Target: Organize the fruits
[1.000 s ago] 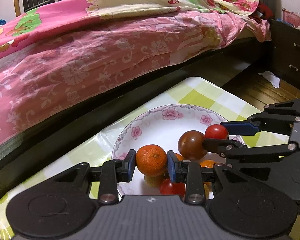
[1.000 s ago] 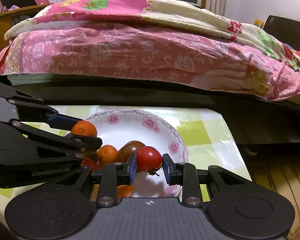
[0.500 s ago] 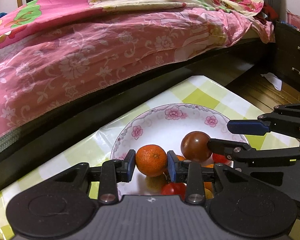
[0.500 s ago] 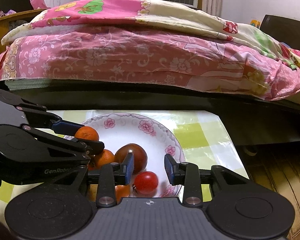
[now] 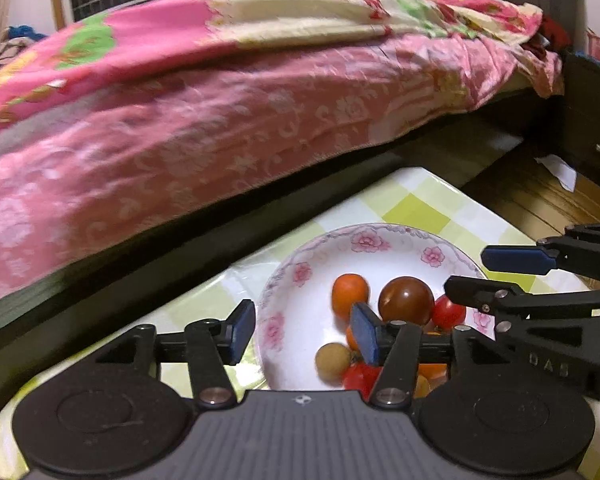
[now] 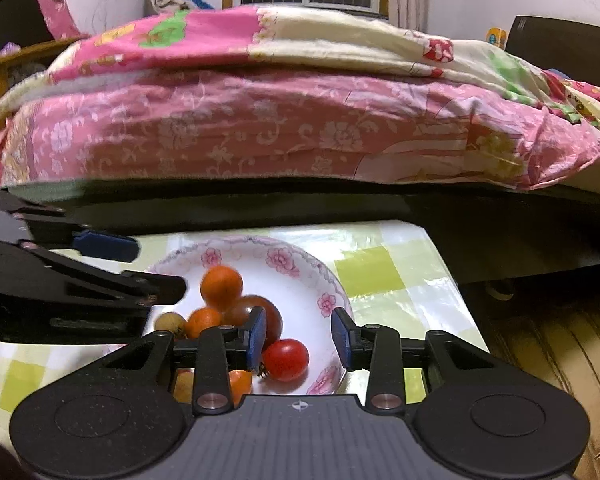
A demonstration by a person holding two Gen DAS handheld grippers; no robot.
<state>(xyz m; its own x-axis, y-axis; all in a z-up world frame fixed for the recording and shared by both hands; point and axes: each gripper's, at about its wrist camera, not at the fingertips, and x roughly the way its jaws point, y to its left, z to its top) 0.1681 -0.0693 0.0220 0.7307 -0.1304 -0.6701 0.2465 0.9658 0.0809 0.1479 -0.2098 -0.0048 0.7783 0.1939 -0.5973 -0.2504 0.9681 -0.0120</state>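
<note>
A white bowl with pink flowers (image 5: 364, 240) (image 6: 328, 304) holds several fruits. In it lie an orange mandarin (image 5: 350, 290) (image 6: 221, 287), a dark brown tomato (image 5: 406, 300) (image 6: 256, 310), a red tomato (image 5: 449, 312) (image 6: 286, 360) and a small tan fruit (image 5: 333, 361) (image 6: 170, 323). My left gripper (image 5: 302, 334) is open and empty over the bowl's left rim. My right gripper (image 6: 299, 338) is open and empty just above the red tomato. Each gripper shows in the other's view, the right one (image 5: 512, 272) and the left one (image 6: 128, 264).
The bowl stands on a low table with a yellow-green checked cover (image 5: 416, 208) (image 6: 376, 272). A bed with a pink floral quilt (image 5: 220, 120) (image 6: 280, 120) runs close behind the table. A wooden floor (image 6: 540, 352) and a dark cabinet (image 5: 592, 132) lie to the right.
My left gripper opened and let the mandarin go into the bowl. My right gripper released the red tomato earlier and has opened wider. Both have drawn back a little.
</note>
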